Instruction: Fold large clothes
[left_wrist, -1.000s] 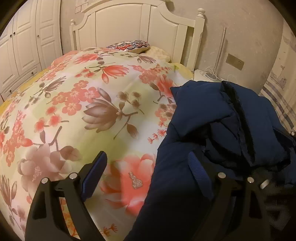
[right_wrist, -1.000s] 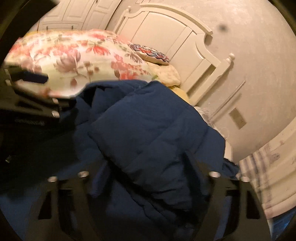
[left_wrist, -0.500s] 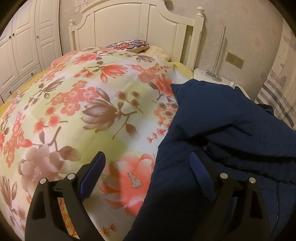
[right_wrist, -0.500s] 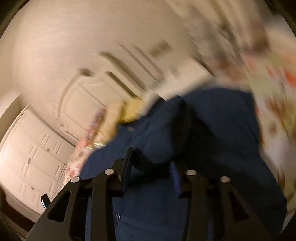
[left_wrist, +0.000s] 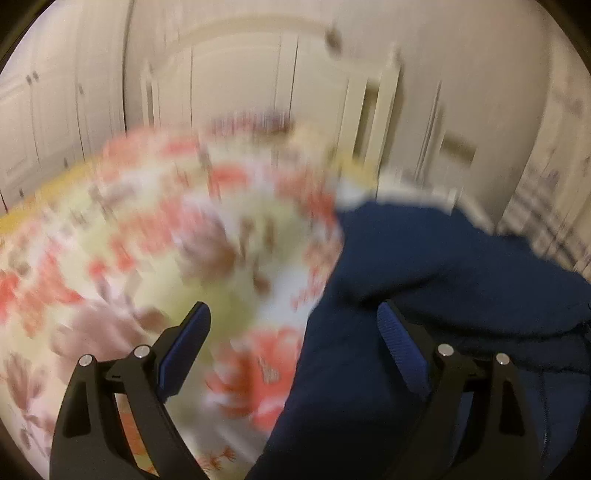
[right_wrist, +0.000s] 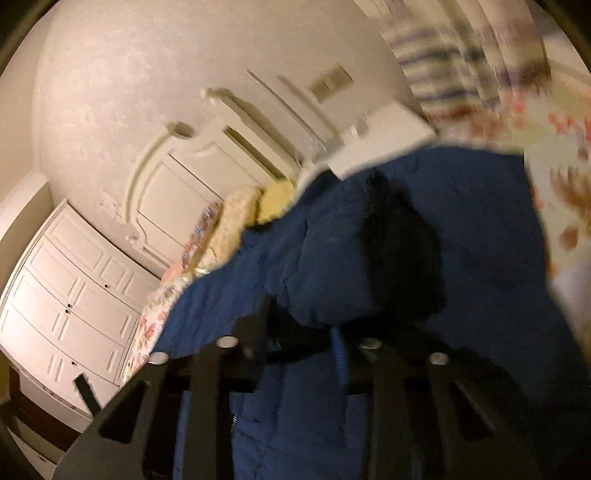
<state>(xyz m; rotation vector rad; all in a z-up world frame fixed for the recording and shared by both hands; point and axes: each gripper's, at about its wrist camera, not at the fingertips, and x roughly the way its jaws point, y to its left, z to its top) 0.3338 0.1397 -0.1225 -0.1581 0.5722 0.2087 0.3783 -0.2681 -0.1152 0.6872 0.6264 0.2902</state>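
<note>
A large navy padded jacket (left_wrist: 436, 280) lies on the right side of a floral bedspread (left_wrist: 155, 236). My left gripper (left_wrist: 291, 328) is open wide above the jacket's left edge, its right finger over the fabric, holding nothing. This view is blurred by motion. In the right wrist view, rolled sideways, my right gripper (right_wrist: 306, 332) is closed on a bunched fold of the jacket (right_wrist: 332, 266) and holds it up; its fingertips are buried in the fabric.
A white headboard (left_wrist: 266, 81) and pillows (right_wrist: 236, 218) stand at the bed's far end. White wardrobe doors (right_wrist: 70, 306) line the left wall. A white bedside table (right_wrist: 380, 140) and a striped curtain (right_wrist: 443, 55) are to the right.
My right gripper has closed on a fold of the jacket and rolled sideways with it. The jacket's raised part has dropped flatter. My left gripper now moves fast, staying open.
</note>
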